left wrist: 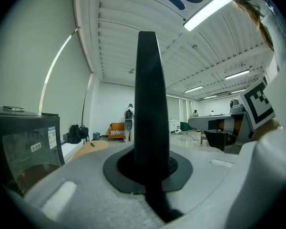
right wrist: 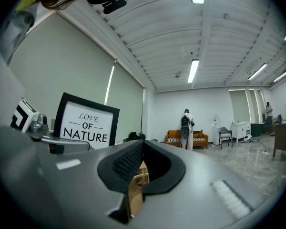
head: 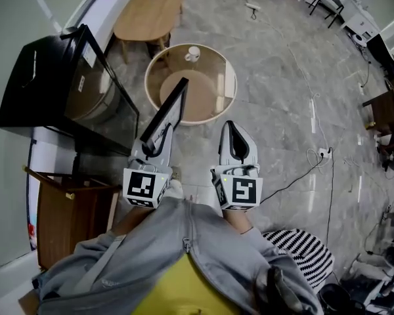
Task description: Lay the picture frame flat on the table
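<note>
The picture frame (head: 169, 109) is black and stands upright on edge, with my left gripper (head: 155, 140) shut on its lower part. In the left gripper view the picture frame (left wrist: 150, 94) is a dark slab seen edge-on, rising from between the closed jaws of the left gripper (left wrist: 151, 175). From the right gripper view the picture frame (right wrist: 86, 123) shows its white face with the print "LOVE OF NATURE". My right gripper (head: 230, 128) hangs beside it, shut, nothing held; the right gripper (right wrist: 137, 168) shows its pads together. The round table (head: 230, 77) lies just ahead of both grippers.
A white cup (head: 193, 54) sits at the round table's far side. A black cabinet with a glass front (head: 65, 87) and a wooden cabinet (head: 69, 218) stand left. An oval wooden table (head: 148, 12) is beyond. Cables (head: 315, 156) cross the floor right; a striped stool (head: 302, 254) is near.
</note>
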Available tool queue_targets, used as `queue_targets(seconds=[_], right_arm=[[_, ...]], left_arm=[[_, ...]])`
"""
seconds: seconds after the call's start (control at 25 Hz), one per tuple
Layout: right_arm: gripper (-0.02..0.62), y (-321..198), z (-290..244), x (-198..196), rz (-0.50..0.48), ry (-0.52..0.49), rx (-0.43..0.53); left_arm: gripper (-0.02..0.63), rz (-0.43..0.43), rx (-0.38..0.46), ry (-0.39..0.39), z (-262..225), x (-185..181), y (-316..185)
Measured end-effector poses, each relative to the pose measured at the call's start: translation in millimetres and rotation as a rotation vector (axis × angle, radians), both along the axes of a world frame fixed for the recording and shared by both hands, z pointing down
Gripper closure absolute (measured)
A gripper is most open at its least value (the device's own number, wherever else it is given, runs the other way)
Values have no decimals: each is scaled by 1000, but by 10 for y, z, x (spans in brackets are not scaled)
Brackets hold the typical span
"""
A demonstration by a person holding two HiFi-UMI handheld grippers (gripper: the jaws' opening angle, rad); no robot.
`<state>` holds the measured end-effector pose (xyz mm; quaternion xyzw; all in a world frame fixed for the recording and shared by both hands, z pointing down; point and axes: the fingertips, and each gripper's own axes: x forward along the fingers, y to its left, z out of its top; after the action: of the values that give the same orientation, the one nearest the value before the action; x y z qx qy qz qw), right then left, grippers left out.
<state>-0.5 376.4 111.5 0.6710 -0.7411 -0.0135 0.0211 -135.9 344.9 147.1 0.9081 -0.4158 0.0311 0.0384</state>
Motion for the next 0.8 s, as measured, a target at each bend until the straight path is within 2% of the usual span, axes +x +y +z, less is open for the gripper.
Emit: queue_targets(seconds=[0.32,0.64,0.8], right_arm=[[594,-771,127,138,53,9,-31],[594,-1140,180,152,52,20,-50],[594,-1338,209,145,49,-8,-60]], left_arm=[[598,51,-25,1,127,147,-852],[598,53,-58,14,263,164,-1245],[598,46,-77,16,350,171,-1398]])
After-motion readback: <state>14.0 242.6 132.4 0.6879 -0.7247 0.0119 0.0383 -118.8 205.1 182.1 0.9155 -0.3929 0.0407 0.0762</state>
